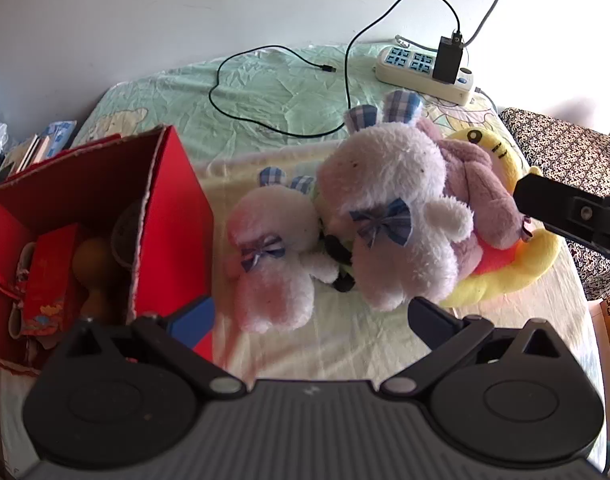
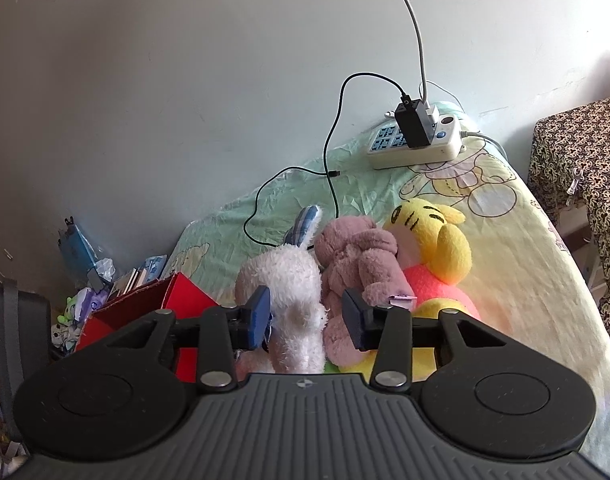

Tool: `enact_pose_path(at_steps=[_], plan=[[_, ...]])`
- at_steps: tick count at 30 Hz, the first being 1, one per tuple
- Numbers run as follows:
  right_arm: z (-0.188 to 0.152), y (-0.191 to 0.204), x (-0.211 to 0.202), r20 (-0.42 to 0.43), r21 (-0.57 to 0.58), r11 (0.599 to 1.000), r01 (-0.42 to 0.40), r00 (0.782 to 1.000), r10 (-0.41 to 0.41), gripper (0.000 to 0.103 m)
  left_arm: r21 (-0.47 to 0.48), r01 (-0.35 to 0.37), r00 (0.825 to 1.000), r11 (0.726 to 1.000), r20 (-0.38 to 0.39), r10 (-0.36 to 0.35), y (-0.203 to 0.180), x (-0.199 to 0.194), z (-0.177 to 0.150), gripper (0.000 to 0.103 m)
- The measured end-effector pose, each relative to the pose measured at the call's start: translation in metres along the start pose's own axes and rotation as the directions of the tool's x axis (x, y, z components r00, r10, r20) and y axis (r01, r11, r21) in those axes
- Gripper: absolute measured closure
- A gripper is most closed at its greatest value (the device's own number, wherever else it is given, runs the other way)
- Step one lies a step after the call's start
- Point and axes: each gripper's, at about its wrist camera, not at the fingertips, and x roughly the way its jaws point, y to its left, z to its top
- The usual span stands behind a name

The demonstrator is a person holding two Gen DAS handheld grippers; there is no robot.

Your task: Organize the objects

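While resting on pale cartoon-print bedsheet (image 1: 345, 344): open red cardboard box (image 1: 173, 216) leftmost, fluffy white plush rabbits (image 1: 389, 216) beside it. Right gripper (image 2: 307, 318) spread wide around larger rabbit; left gripper (image 1: 301, 322) gaping, empty.

Counted on the bed: two white plush rabbits, larger (image 1: 389, 216) mid-frame and smaller (image 1: 271, 260) left of it; one mauve plush (image 1: 481, 184); one yellow plush (image 1: 505, 268); one red box (image 1: 105, 216); one power strip (image 1: 421, 70), upper right.

Bright daylight floods from the right (blown-out glare there), with fisheye-curved, dark-vignetted corners.
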Motion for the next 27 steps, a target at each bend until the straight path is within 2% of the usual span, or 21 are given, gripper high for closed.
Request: enact_pose_path(at_steps=[13, 17, 21, 27], plan=[[0.003, -0.004, 0.012, -0.015, -0.020, 0.998, -0.061, 0.998, 0.061, 0.061, -0.011, 0.021, 0.999, 1.000, -0.048, -0.022, -0.006, 0.020, 0.007, 0.001], [0.006, -0.004, 0.021, -0.034, -0.031, 0.994, -0.102, 0.994, 0.101, 0.061, -0.010, 0.089, 0.996, 0.996, -0.026, -0.089, -0.007, 0.025, 0.012, 0.001], [0.010, -0.006, 0.031, -0.053, -0.023, 0.991, -0.134, 0.990, 0.133, 0.060, 0.007, 0.157, 0.987, 0.988, 0.036, -0.157, -0.009, 0.026, 0.015, 0.002], [0.014, -0.013, 0.052, -0.099, 0.010, 0.986, -0.168, 0.981, 0.168, 0.060, 0.014, 0.270, 0.960, 0.963, 0.066, -0.271, -0.010, 0.038, 0.025, 0.004]])
